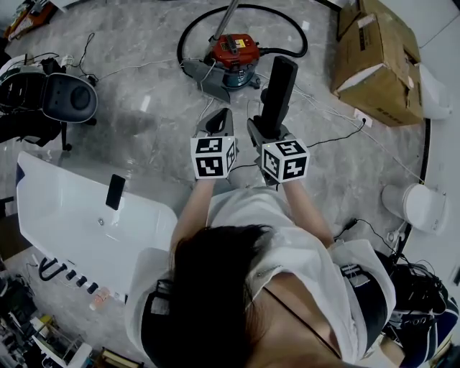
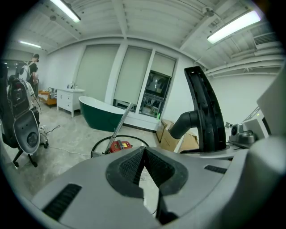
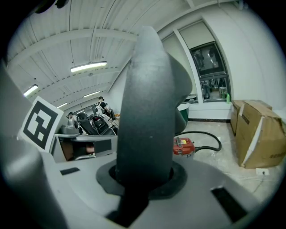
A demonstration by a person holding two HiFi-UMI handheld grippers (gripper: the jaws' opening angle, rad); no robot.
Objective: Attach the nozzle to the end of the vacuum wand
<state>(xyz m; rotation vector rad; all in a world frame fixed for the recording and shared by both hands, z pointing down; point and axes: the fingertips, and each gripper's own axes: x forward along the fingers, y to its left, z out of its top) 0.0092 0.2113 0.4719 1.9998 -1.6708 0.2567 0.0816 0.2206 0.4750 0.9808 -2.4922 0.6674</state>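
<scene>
A long black nozzle [image 1: 277,93] stands upright in my right gripper [image 1: 264,133], whose jaws are shut on its lower end. It fills the middle of the right gripper view as a dark nozzle [image 3: 149,116] and shows at the right of the left gripper view as an upright nozzle [image 2: 205,112]. Just left of it, my left gripper [image 1: 219,122] is shut with nothing in it, its pads [image 2: 134,167] meeting. Ahead on the floor sits the red vacuum [image 1: 233,52], its silver wand [image 1: 228,18] slanting up and away. The wand's far end is out of the head view.
A black hose [image 1: 194,21] loops round the vacuum, and thin cables cross the floor. Cardboard boxes [image 1: 377,57] stand at the right, a white tub [image 1: 86,215] at my left, a dark chair [image 1: 57,97] beyond it. A green bathtub [image 2: 100,116] stands by the far windows.
</scene>
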